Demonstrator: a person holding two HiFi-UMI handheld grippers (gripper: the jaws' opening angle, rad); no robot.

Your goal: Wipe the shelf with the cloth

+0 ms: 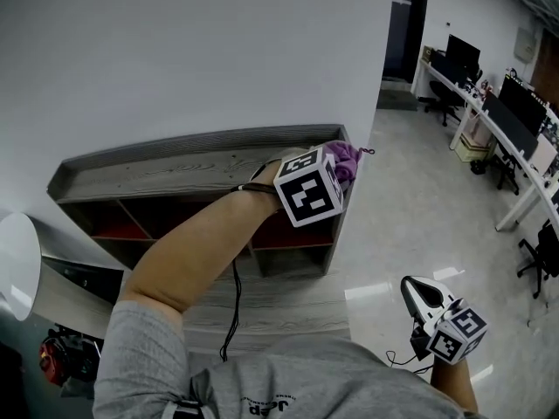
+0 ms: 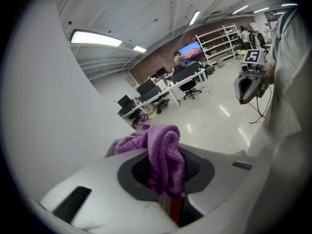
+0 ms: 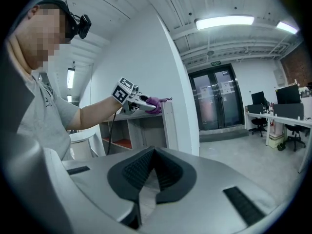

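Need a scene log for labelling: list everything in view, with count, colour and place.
cloth: 1, purple, clamped in the left gripper's jaws at the shelf top's right end
shelf: 1, grey with red-floored cubbies, against the wall
wall: 1, white, behind the shelf
cable: 1, black, hanging below the left gripper
desks with monitors: several, white with black screens, far right
office chairs: several, black, by the desks
double doors: 1 pair, dark glass, past the shelf
left gripper: 1, white, shut on the cloth
right gripper: 1, white, shut, empty, held low
forearm: 1, bare, reaching to the shelf
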